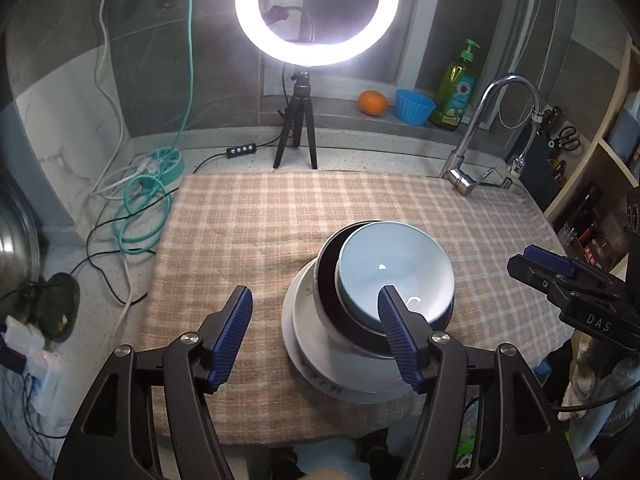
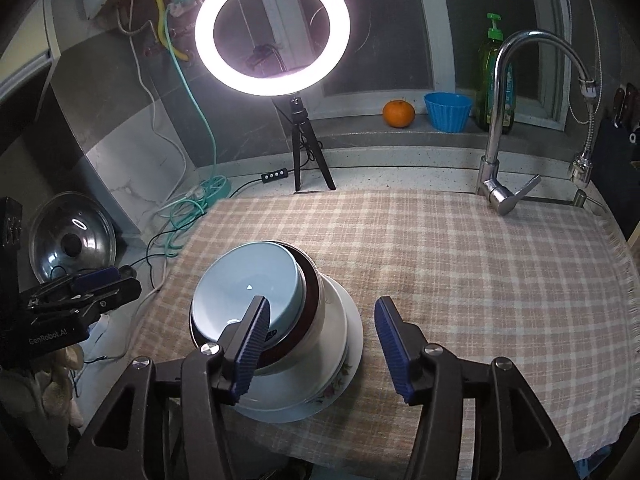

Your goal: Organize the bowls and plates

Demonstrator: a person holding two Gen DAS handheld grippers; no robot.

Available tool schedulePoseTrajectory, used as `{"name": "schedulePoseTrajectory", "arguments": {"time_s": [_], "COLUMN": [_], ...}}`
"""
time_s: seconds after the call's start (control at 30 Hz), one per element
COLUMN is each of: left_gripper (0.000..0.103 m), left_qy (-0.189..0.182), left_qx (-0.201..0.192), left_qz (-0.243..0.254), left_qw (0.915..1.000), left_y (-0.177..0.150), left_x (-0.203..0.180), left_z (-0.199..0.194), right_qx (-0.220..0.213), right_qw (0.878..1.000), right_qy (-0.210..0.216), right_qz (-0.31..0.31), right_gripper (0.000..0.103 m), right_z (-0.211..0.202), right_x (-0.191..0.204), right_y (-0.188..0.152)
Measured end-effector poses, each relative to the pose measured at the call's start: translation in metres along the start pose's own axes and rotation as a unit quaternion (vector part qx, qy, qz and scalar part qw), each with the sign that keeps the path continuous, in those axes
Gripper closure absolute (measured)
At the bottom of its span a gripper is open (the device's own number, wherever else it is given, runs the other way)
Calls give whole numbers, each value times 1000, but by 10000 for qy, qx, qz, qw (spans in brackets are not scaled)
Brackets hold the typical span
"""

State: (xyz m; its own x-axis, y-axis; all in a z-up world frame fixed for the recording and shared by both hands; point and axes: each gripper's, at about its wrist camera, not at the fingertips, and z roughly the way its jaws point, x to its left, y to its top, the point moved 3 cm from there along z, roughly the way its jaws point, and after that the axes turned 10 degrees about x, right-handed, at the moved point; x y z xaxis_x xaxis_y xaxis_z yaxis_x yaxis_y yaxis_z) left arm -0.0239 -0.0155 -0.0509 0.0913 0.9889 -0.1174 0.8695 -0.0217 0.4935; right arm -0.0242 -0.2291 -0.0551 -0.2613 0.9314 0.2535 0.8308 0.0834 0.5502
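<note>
1. A pale blue bowl [image 1: 394,270] sits nested in a dark bowl [image 1: 326,280] on stacked white plates [image 1: 304,320] at the near middle of the checked cloth [image 1: 260,220] covering the counter [image 1: 352,156].
2. The left hand-held gripper [image 1: 316,308] stands wide and holds nothing; the right hand-held gripper [image 2: 322,320] stands partly spread and empty, one finger crossing the stack.
3. At twelve o'clock stands a ring light [image 1: 316,12] on a tripod [image 1: 298,128]; at two o'clock, a faucet [image 1: 492,120], orange [image 1: 372,103], blue cup [image 1: 414,106] and soap bottle [image 1: 458,88].
4. Cables [image 1: 140,208] coil at ten o'clock.
</note>
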Motion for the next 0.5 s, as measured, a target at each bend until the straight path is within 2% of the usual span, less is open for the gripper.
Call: {"name": "schedulePoseTrajectory", "arguments": {"time_s": [0.07, 0.23, 0.5], "left_gripper": [34, 33, 33], "left_qy": [-49, -43, -88], "left_qx": [18, -95, -197], "left_qz": [10, 86, 166], "left_qw": [10000, 9999, 9996], "left_y": [0, 0, 2], "left_x": [-3, -9, -15], "left_z": [0, -6, -11], "right_qx": [-20, -189, -268], "right_qw": [10000, 9995, 9993], "right_qy": [-52, -36, -161], "right_qz": [14, 235, 194], "right_gripper": [51, 37, 37], "right_z": [-2, -11, -16], "right_x": [-1, -7, -8], "right_y": [-2, -6, -5]}}
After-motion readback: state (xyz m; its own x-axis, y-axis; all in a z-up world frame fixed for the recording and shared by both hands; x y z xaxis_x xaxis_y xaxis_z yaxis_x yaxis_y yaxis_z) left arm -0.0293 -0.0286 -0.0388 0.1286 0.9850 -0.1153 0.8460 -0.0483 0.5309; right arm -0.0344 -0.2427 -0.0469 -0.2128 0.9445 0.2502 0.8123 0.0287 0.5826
